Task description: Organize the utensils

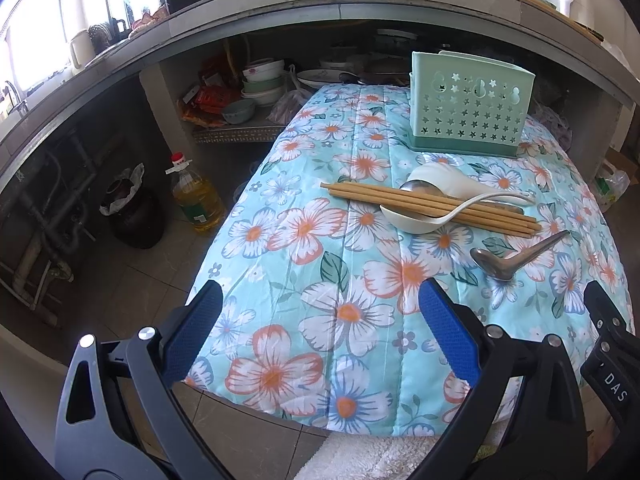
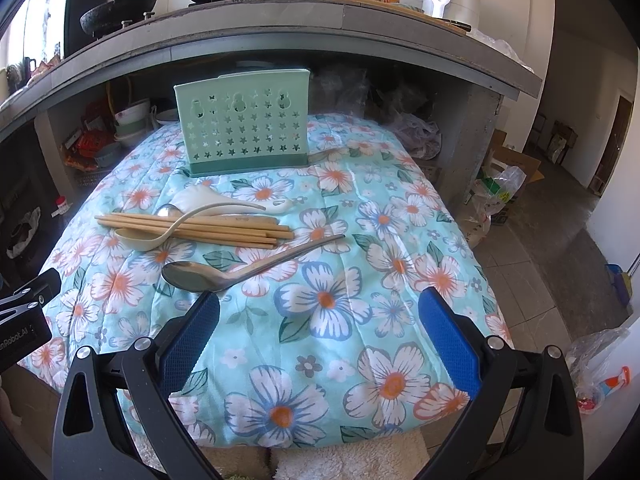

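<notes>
A pale green utensil holder (image 1: 468, 106) with star holes stands at the far side of the floral cloth; it also shows in the right wrist view (image 2: 244, 128). In front of it lie several wooden chopsticks (image 1: 432, 208) (image 2: 192, 226), a white ceramic spoon (image 1: 416, 218) (image 2: 160, 234) across them, a second white spoon (image 1: 444, 180) (image 2: 200, 198) and a small steel spoon (image 1: 420, 188) behind. A larger steel spoon (image 1: 516, 258) (image 2: 240, 266) lies nearer. My left gripper (image 1: 320, 320) is open and empty at the near edge. My right gripper (image 2: 318, 320) is open and empty, just short of the steel spoon.
The floral cloth (image 1: 320, 280) (image 2: 360, 280) covers a small table. A concrete counter (image 1: 320, 20) with shelves of bowls (image 1: 262, 80) stands behind. An oil bottle (image 1: 196, 196) and a dark pot (image 1: 134, 216) stand on the floor at left. Bags (image 2: 500, 192) lie at right.
</notes>
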